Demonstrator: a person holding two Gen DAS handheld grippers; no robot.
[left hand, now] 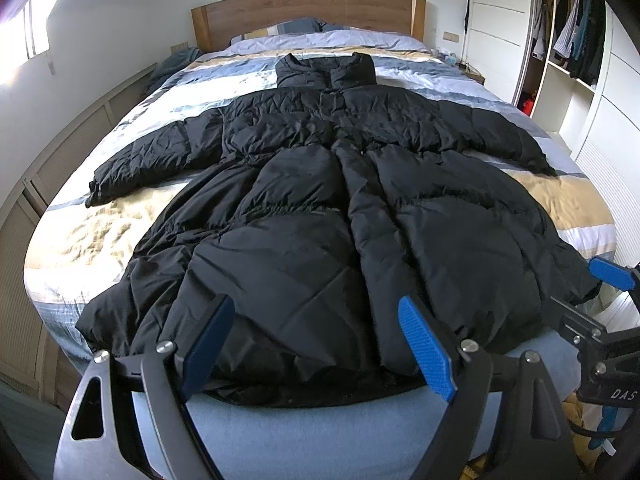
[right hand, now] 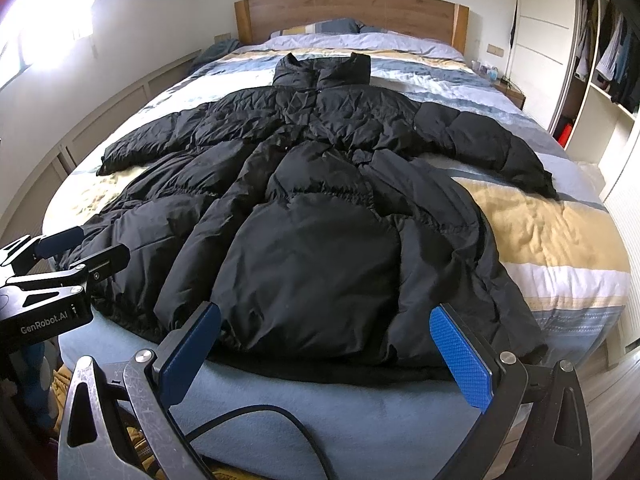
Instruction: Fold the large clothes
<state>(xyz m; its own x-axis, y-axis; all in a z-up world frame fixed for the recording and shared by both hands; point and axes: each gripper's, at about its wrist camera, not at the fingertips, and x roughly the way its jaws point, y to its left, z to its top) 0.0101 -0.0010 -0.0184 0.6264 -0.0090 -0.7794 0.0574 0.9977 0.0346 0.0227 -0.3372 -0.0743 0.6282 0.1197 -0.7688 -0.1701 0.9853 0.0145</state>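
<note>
- The left gripper (left hand: 316, 344) hangs at the foot edge of the bed, jaws spread wide, nothing between the blue pads (left hand: 426, 350); the pads sit just short of the coat's hem and the frames do not show contact.
- The right gripper (right hand: 326, 354) is beside it at the same foot edge, also wide open and empty, with a black cable (right hand: 288, 432) looping under it over the light blue sheet (right hand: 360, 412).
- Each gripper shows at the edge of the other's view: the right one (left hand: 612, 276) at the right margin, the left one (right hand: 80, 248) at the left margin, both with fingers parted.
- A black puffer coat (left hand: 320, 208) lies flat, front up and closed, along the middle of the bed, its wide hem at the foot edge nearest the grippers.
- Its left-side sleeve (left hand: 156, 160) stretches out toward the bed's left edge; the right-side sleeve (right hand: 492, 144) reaches toward the right edge, cuff resting on the cover.
- The collar (left hand: 326, 70) stands at the far end of the coat, pointing to the pillows.
- Under the coat is a striped duvet cover (right hand: 552, 232) in blue, white and yellow bands.
- Pillows (right hand: 320, 28) lie against the wooden headboard (left hand: 304, 8).
- At the far right, an open wardrobe (left hand: 576, 32) holds hanging clothes.
</note>
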